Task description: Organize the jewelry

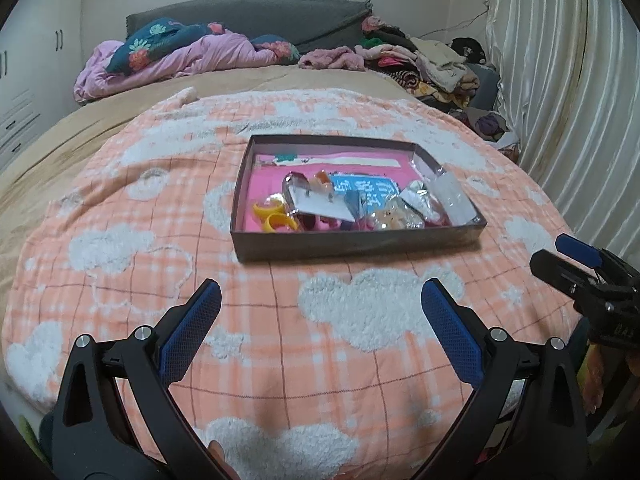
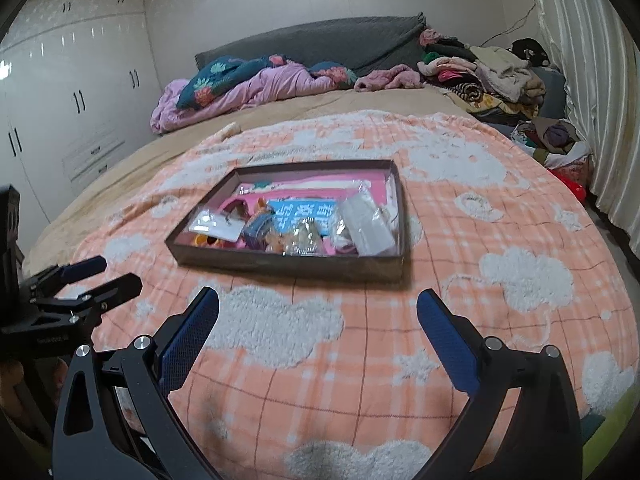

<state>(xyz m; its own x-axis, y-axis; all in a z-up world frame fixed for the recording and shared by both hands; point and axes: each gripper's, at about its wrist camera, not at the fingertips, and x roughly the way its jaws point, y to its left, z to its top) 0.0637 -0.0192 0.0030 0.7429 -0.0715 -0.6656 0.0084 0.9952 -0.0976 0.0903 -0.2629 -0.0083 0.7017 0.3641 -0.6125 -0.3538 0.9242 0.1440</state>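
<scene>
A shallow dark box with a pink floor sits on the orange cloud blanket; it also shows in the right wrist view. Inside lie yellow rings, a white earring card, a blue card, a small gold piece in clear wrap and a clear bag. My left gripper is open and empty, short of the box's near wall. My right gripper is open and empty, also short of the box. Each gripper shows at the edge of the other's view.
The blanket covers the near part of a bed. Rumpled pink and teal bedding and a clothes pile lie at the far end. A curtain hangs at right; white wardrobes stand at left.
</scene>
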